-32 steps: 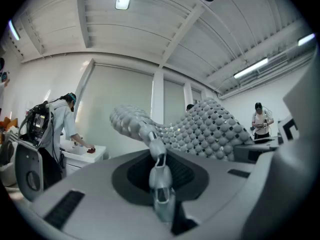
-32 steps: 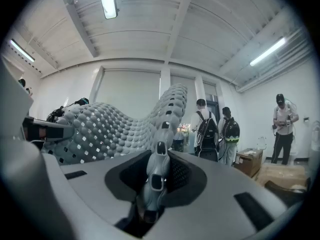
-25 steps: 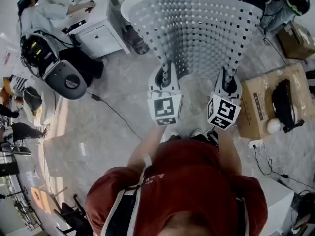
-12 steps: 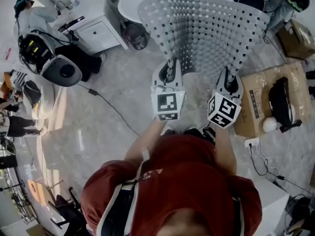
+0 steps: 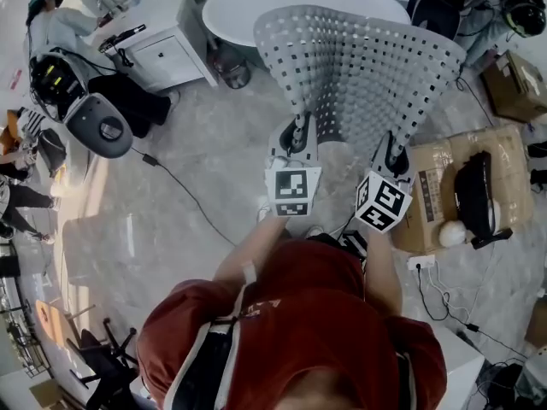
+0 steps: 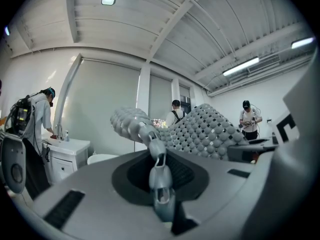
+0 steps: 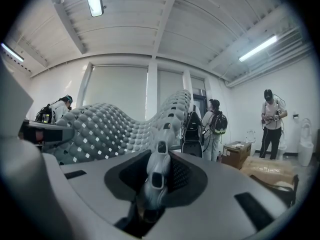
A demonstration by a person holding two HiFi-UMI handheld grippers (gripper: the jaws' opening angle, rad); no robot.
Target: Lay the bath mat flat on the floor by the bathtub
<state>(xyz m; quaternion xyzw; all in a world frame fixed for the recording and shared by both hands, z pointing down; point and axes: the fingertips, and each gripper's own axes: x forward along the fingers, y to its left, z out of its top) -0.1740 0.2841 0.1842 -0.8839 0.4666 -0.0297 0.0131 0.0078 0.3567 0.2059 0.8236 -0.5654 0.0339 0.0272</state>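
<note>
The grey bath mat, studded and full of square holes, hangs spread in the air in front of the person. My left gripper is shut on its near left corner and my right gripper is shut on its near right corner. The white bathtub lies beyond the mat, partly hidden by it. In the left gripper view the mat curls up from the pinched jaws of the left gripper. In the right gripper view the mat rises in a wave from the right gripper.
A white cabinet stands left of the tub, with a person and a grey machine beside it. A black cable crosses the marble floor. Cardboard boxes with a black device sit at the right. Other people stand around.
The mat and both grippers have shifted a little right and down in the head view, and more of the bathtub shows above the mat. Both grips hold as before.
</note>
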